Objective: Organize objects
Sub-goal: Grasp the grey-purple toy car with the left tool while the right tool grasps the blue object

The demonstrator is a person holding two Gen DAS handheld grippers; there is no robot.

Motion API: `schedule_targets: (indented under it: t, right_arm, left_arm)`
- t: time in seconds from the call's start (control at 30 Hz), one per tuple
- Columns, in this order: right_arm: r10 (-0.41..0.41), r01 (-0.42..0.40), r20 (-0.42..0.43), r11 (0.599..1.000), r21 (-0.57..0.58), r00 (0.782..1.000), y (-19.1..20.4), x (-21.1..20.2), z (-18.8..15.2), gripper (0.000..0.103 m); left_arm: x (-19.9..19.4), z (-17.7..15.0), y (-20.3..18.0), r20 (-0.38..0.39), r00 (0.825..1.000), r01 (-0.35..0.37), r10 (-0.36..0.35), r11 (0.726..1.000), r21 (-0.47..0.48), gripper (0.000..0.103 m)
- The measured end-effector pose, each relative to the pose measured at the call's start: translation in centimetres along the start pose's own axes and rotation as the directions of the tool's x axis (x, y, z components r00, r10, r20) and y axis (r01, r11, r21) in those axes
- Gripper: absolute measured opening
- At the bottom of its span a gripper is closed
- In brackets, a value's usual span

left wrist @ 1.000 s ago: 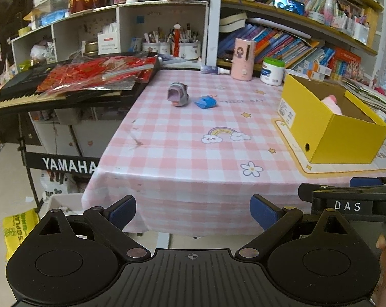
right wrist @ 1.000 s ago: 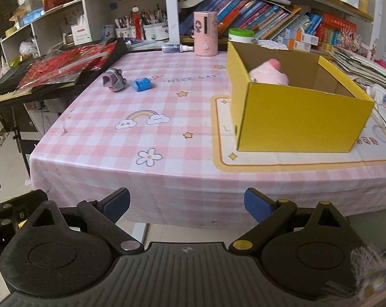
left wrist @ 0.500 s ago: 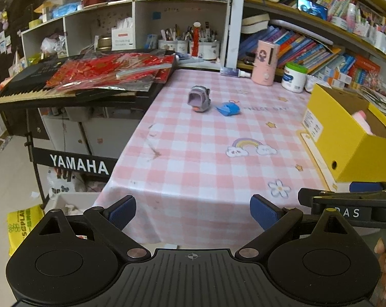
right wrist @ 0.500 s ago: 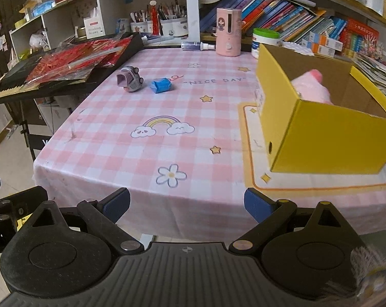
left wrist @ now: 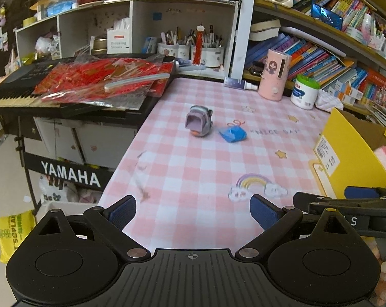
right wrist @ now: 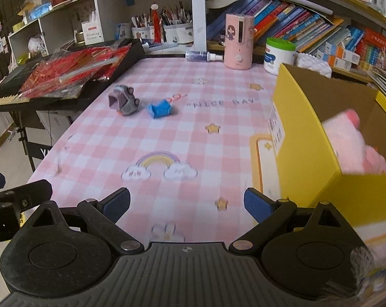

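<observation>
Left wrist view looks over a pink checked tablecloth [left wrist: 205, 168] printed with a rainbow and stars, with crowded shelves [left wrist: 182, 7] at twelve o'clock and a black keyboard [left wrist: 21, 97] under red packets at ten. A small grey toy [left wrist: 198, 124] and a blue packet [left wrist: 232, 133] lie just beside each other near the middle of the table, well apart from both grippers. The left gripper [left wrist: 192, 208] hovers empty with fingers spread; the right gripper [right wrist: 186, 203] is likewise spread and empty. Only the right wrist view shows inside the yellow box [right wrist: 308, 153] at three o'clock, where a pink plush toy [right wrist: 351, 145] rests; only the left shows a yellow bag [left wrist: 13, 232] on the floor at eight.
</observation>
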State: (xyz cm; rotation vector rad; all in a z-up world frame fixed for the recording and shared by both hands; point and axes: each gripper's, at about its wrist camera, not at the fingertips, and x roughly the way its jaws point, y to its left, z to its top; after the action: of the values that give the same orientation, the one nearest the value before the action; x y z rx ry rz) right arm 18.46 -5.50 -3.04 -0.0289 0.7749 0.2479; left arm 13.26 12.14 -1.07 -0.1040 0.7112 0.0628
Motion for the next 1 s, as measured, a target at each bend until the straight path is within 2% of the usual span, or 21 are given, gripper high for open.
schedule_targets:
  t: [0.4, 0.63, 0.8, 1.0]
  right_arm:
    - [0.044, -0.044, 0.053, 0.999, -0.004, 0.998, -1.2, 4.2, 6.6, 0.094]
    - [0.078, -0.077, 0.081, 0.997, -0.021, 0.994, -1.1, 6.8, 10.3, 0.094]
    - [0.105, -0.103, 0.060, 0.994, -0.047, 0.993, -0.7, 9.3, 12.1, 0.092]
    - [0.181, -0.183, -0.041, 0.981, -0.062, 0.983, 0.2, 13.2, 13.5, 0.077]
  left_arm:
    - [3.7, 4.6, -1.1, 0.037, 0.998, -0.042, 0.041, 0.999, 0.026, 0.097]
    - [5.8, 6.2, -1.5, 0.039, 0.998, -0.054, 0.052, 0.998, 0.039, 0.097]
    - [7.6, 7.1, -1.6, 0.032, 0.998, -0.054, 0.053, 0.998, 0.041, 0.096]
    - [10.3, 7.5, -1.9, -0.007, 0.998, -0.065, 0.066, 0.994, 0.087, 0.096]
